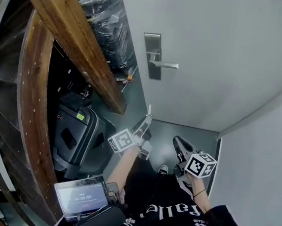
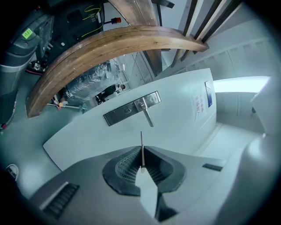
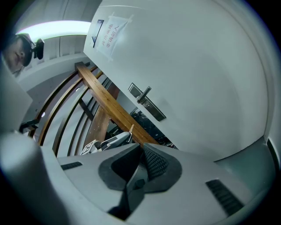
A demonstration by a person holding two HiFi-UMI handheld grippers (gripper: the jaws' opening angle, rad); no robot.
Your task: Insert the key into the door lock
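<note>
The left tool (image 2: 142,153) pinches the key (image 2: 141,140), with open air between its tip and the lock plate (image 2: 131,108); the right tool (image 3: 141,151) is pressed together, empty.

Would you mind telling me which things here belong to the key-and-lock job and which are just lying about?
Part of the job:
key, gripped in the left gripper
lock plate with lever handle
white door

Just lying about:
wooden handrail
plastic-wrapped goods
small screen
paper notice
right gripper, shut on nothing
</note>
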